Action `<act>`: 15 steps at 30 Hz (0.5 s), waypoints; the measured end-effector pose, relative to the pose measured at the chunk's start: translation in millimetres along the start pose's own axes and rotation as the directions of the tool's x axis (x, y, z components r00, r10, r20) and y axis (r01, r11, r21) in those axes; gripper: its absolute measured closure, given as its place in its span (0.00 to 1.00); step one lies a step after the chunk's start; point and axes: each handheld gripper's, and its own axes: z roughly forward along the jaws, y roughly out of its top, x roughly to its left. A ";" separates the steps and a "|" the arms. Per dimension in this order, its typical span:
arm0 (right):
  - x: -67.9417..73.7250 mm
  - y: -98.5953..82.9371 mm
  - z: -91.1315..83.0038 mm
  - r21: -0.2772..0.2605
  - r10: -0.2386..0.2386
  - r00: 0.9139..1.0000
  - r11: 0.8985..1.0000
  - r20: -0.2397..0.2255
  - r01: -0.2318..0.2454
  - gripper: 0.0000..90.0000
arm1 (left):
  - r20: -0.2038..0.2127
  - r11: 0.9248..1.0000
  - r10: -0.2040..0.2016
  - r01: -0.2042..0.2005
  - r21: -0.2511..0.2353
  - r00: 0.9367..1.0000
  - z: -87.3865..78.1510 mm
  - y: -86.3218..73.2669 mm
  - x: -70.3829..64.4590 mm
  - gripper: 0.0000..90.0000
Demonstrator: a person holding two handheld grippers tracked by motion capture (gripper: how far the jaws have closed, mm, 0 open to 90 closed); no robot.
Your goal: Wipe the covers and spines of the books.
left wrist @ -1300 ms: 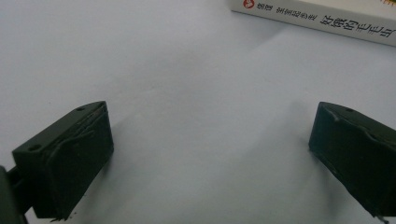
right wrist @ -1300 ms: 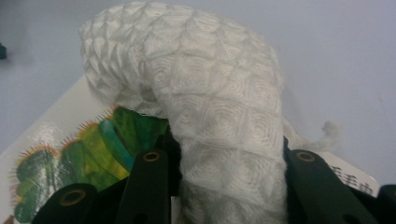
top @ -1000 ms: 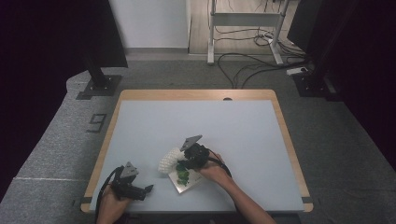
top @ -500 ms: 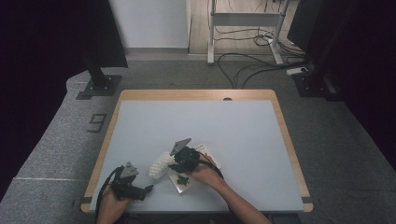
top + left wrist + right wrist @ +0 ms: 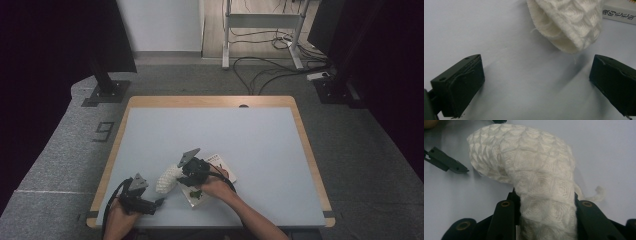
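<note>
A white knitted piece (image 5: pixel 168 179) hangs from my right gripper (image 5: pixel 182 173), which is shut on one end of it just above the table. In the right gripper view the knit (image 5: pixel 531 170) bulges up out of the black jaws and droops away toward the left. My left gripper (image 5: pixel 159 202) rests low near the table's front left edge, open, pointing right at the knit's free end. Between its wide-apart jaws lies bare table, and the knit (image 5: pixel 569 22) hangs just beyond them. One black jaw tip of the left gripper (image 5: pixel 446 162) sits close beside the knit.
A small printed booklet or packet (image 5: pixel 216 176) with a green picture lies on the table under my right hand; its white edge (image 5: pixel 619 12) has printed characters. The pale blue tabletop (image 5: pixel 225 130) stretches open behind, with a wooden rim (image 5: pixel 210 101).
My right gripper has carried the knitted piece left and a little toward the front edge, closer to the left gripper. The left gripper has stayed put.
</note>
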 end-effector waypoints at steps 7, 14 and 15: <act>-1.7 9.1 -8.7 -0.025 0.003 1.000 1.000 -0.001 -0.003 0.71 | 0.000 1.000 0.000 0.000 0.001 1.000 0.0 0.0 0.0 0.00; -4.7 16.7 -21.3 -0.046 -0.014 1.000 0.999 0.015 0.014 0.71 | 0.000 1.000 0.000 0.000 0.001 1.000 0.0 0.0 0.0 0.00; -5.3 16.9 -22.6 -0.046 -0.010 1.000 0.999 0.020 0.010 0.71 | 0.000 1.000 -0.001 0.001 0.001 1.000 0.0 0.0 0.0 0.00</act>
